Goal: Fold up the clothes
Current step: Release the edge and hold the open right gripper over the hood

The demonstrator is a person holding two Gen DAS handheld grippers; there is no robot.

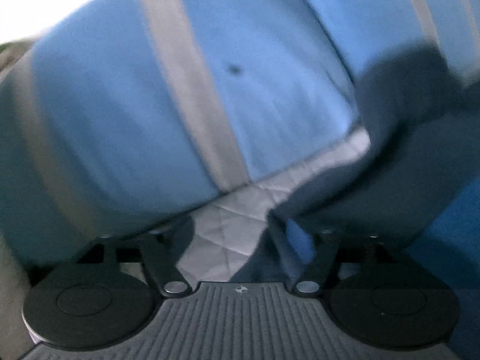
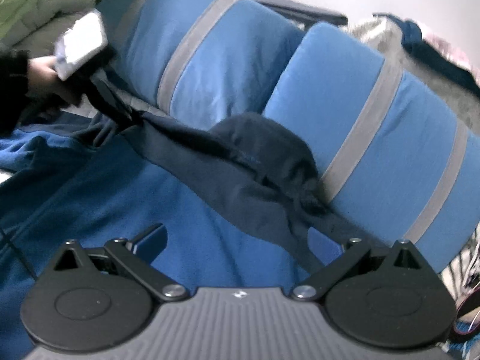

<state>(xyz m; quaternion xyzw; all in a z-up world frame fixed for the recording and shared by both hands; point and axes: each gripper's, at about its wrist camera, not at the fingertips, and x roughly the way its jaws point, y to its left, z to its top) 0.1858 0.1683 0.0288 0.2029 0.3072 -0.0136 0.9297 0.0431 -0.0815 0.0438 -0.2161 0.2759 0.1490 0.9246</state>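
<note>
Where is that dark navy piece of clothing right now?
In the right wrist view the dark navy garment lies bunched across the middle, on the blue fleece and against the foot of two blue cushions with grey stripes.

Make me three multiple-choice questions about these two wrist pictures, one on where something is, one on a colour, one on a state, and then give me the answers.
1. Where does the dark navy garment lie?
A. Along the base of the striped pillows
B. On top of the pillows
C. Far from the pillows

2. What colour are the bands on the blue pillows?
A. Red
B. Grey
C. Yellow

3. How does the right gripper stand?
A. Fingers spread apart over the blue fabric
B. Shut on a pillow
C. Out of view

Answers:
1 A, the navy cloth runs along the foot of both pillows in the right wrist view.
2 B, each pillow bears grey bands across the blue.
3 A, its two fingers stand wide apart, with the blue fleece between them.
</note>
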